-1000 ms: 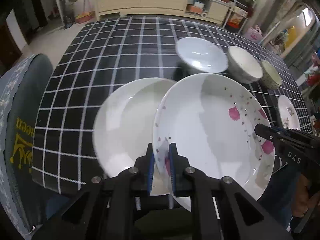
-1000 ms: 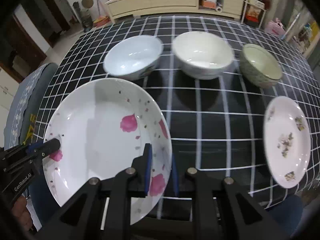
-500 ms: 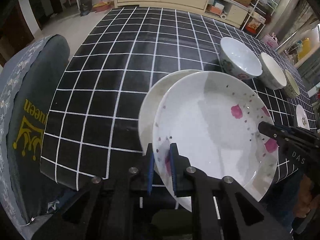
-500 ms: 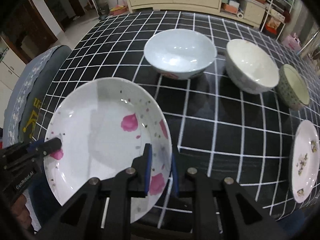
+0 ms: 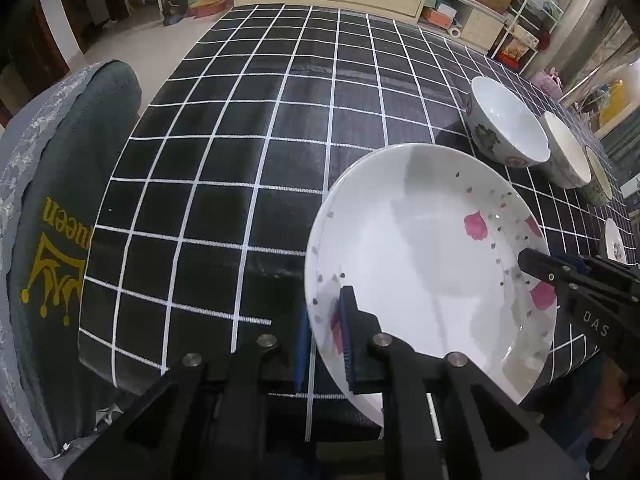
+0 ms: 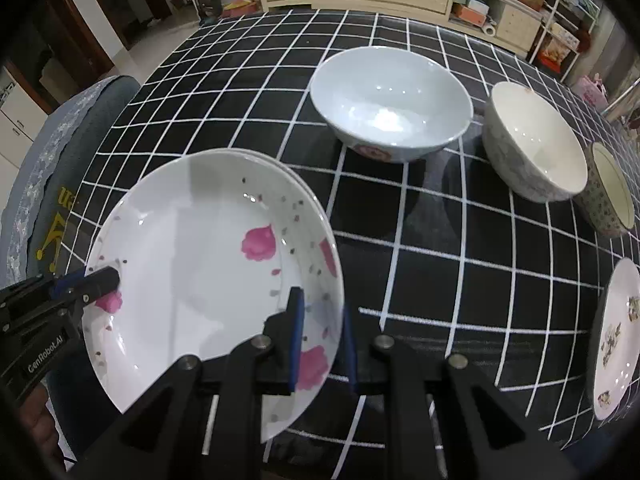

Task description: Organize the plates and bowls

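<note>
White plate [image 6: 208, 264] with pink petals sits over a plain plate's rim [image 6: 308, 194]; three bowls [image 6: 390, 102] line up behind; a small floral plate [image 6: 618, 340] lies right.

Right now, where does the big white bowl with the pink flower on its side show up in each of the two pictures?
Left wrist view: the white bowl with the pink flower sits upper right, beyond the held plate.
Right wrist view: the same bowl sits top centre.
Shared landmark: the cream speckled bowl just right of it.
</note>
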`<state>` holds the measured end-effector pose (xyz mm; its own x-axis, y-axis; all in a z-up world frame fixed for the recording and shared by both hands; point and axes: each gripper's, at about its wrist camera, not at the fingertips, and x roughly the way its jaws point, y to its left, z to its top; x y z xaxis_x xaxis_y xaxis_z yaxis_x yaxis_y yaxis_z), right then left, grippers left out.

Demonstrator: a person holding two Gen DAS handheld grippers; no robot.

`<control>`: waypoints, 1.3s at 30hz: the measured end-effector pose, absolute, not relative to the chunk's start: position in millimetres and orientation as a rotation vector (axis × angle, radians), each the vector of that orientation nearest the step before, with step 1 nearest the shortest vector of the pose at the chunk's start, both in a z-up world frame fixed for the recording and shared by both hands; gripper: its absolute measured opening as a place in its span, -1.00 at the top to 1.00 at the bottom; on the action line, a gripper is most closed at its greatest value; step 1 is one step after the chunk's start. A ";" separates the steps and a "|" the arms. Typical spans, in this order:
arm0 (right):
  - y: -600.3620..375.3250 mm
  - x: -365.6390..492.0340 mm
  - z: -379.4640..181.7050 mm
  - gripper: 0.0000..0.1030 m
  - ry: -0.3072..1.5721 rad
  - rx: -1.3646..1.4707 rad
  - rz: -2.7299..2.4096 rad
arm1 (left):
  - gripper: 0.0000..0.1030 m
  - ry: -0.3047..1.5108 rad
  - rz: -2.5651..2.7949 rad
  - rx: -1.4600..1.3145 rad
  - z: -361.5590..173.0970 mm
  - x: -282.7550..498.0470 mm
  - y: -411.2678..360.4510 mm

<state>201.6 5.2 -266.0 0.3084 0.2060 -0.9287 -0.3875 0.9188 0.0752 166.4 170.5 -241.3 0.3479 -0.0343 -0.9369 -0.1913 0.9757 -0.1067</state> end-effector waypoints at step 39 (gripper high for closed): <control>-73.7 157.6 -180.3 0.56 1.015 -0.091 0.401 | 0.76 1.055 0.010 -0.153 -144.7 142.8 94.1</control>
<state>157.6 -73.7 -180.3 0.4615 0.2841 -0.8404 -0.3674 0.9235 0.1104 142.8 94.1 -144.7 0.4939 -0.0648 -0.8671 -0.0816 0.9894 -0.1204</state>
